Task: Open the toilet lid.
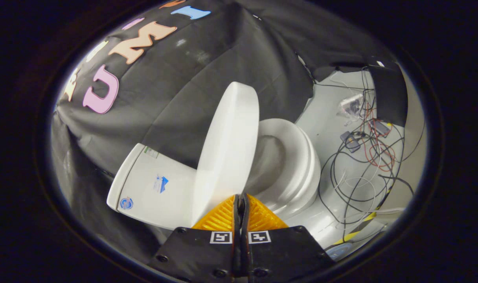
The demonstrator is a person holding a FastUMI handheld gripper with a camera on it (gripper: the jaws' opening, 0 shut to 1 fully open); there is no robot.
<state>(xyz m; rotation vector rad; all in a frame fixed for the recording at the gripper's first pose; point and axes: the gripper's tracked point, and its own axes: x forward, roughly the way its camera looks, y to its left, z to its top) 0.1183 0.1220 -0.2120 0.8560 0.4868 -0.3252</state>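
Ribbed pads of my gripper sit nearest the camera, and I log the jaws as closed flat against each other with nothing visible between them; only a thin dark seam runs down the middle. Each finger carries a small square marker tag low down, near its mount. Just ahead of the fingertips, touching or very nearly touching them, is the lower edge of the toilet lid. I cannot tell whether there is actual contact, since the tips overlap the lid edge in my view. Lid is white, glossy, and raised: it stands close to upright on its hinge, tilted back toward the tank, so the seat is exposed. Tank lies on the far side of the lid from the seat, white, with a few small stickers on its face; I do not read them. On the other side of the lid, beyond the fingertips, the white seat ring is down on the bowl, and the shadowed bowl interior shows through its opening. Further out past the bowl, the pale floor carries a loose tangle of cables, mostly black with some red and white, and a couple of small dark boxes among them. Farthest back, black cloth forms the booth wall behind the tank and lid.
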